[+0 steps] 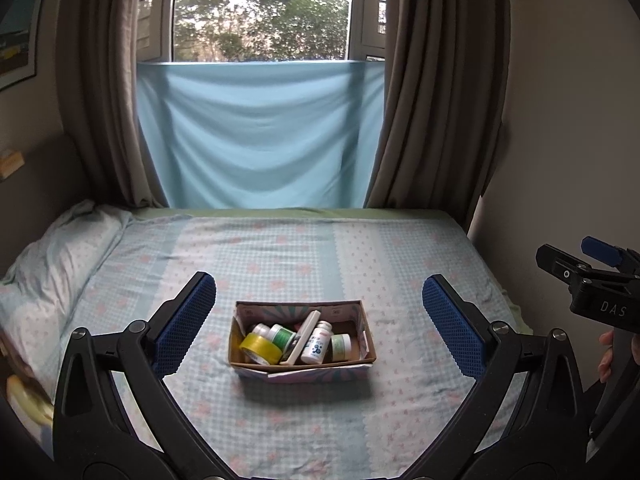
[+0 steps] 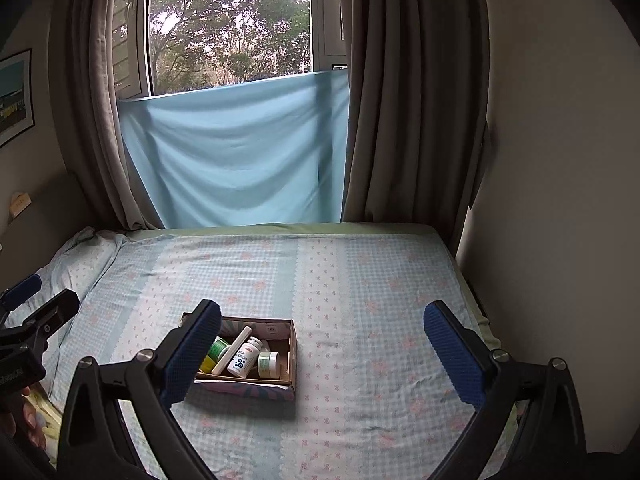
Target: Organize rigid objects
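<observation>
A small cardboard box (image 1: 362, 322) sits on the bed, also in the right wrist view (image 2: 293, 344). It holds a yellow tape roll (image 1: 260, 349), a white pill bottle (image 1: 318, 343), a green-labelled bottle (image 1: 282, 336), a small green jar (image 1: 341, 346) and a flat white stick (image 1: 305, 336). My left gripper (image 1: 319, 320) is open and empty, above and in front of the box. My right gripper (image 2: 322, 350) is open and empty, held to the right of the box; its left finger hides the box's left end.
The bed (image 1: 280, 248) has a pale blue checked sheet. A pillow (image 1: 60, 256) lies at the left. A wall (image 2: 560, 160) borders the bed on the right. Brown curtains (image 1: 436, 80) and a blue cloth (image 1: 256, 132) hang at the far side.
</observation>
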`<control>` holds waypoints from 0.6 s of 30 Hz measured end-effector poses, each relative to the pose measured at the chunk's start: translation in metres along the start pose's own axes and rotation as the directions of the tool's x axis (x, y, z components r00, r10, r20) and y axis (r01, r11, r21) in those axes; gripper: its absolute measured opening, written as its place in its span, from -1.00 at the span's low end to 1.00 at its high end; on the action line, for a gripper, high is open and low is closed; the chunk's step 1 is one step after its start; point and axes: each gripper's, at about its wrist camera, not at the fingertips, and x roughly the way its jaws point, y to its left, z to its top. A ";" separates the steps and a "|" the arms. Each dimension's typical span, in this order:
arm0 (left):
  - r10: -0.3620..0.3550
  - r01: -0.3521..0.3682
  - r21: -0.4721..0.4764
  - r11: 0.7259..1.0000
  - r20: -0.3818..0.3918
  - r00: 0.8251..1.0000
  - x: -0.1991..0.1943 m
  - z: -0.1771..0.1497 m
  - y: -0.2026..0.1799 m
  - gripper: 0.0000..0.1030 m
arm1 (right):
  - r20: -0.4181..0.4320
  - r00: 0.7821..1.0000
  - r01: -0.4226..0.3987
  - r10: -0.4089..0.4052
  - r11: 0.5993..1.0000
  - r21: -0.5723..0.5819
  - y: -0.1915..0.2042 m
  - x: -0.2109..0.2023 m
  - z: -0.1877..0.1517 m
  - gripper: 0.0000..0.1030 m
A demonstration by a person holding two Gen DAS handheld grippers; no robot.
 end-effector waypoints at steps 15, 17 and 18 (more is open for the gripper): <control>0.004 -0.004 -0.015 1.000 0.003 1.000 -0.004 0.000 -0.001 1.00 | 0.011 1.000 0.002 -0.002 1.000 -0.003 -0.001 -0.002 0.003 0.96; 0.004 -0.004 -0.014 1.000 0.005 1.000 -0.004 0.000 -0.002 1.00 | 0.012 1.000 0.003 -0.003 1.000 -0.001 -0.002 -0.002 0.003 0.96; 0.005 -0.005 -0.012 1.000 0.007 1.000 -0.004 0.000 -0.002 1.00 | 0.012 1.000 0.005 -0.005 1.000 -0.002 -0.002 -0.002 0.003 0.96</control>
